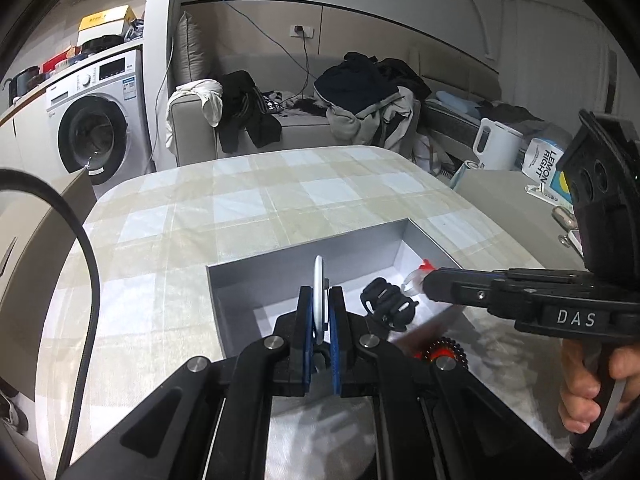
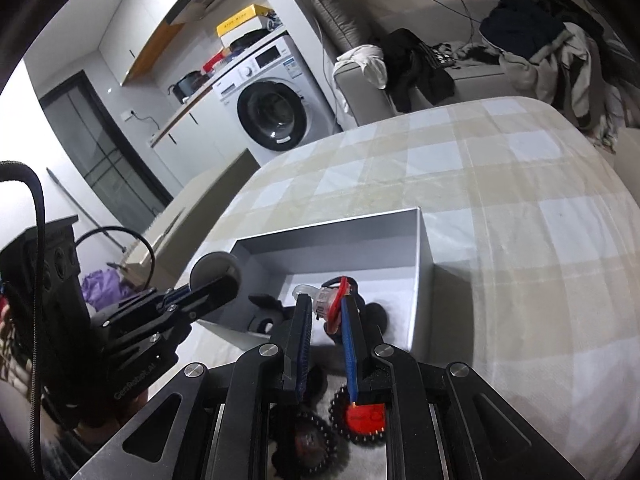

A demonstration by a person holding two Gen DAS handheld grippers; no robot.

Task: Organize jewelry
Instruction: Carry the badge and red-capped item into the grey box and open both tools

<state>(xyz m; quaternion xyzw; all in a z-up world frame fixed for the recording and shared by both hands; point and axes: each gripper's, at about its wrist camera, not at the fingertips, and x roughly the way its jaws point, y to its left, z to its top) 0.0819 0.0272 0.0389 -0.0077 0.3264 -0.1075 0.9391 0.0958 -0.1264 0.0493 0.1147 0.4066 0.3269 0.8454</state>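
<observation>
An open grey box [image 1: 280,264] [image 2: 424,248] sits on the checked tablecloth. My left gripper [image 1: 321,300] is shut on a thin round silver disc [image 1: 319,292], held on edge over the box's near side; the disc also shows in the right wrist view [image 2: 214,270]. My right gripper [image 2: 326,308] is shut on a clear and red clip-like piece [image 2: 330,298] above the box floor; it shows at the right gripper's tip in the left view [image 1: 416,278]. A black hair claw [image 1: 386,304] lies inside the box. A red and black beaded piece [image 2: 364,416] [image 1: 442,354] lies on the cloth in front of the box.
A darker beaded piece [image 2: 304,440] lies on the cloth under my right gripper. A white kettle [image 1: 496,144] and packets stand on a side table to the right. A sofa with clothes [image 1: 360,92] is behind the table, a washing machine [image 1: 96,120] to the left.
</observation>
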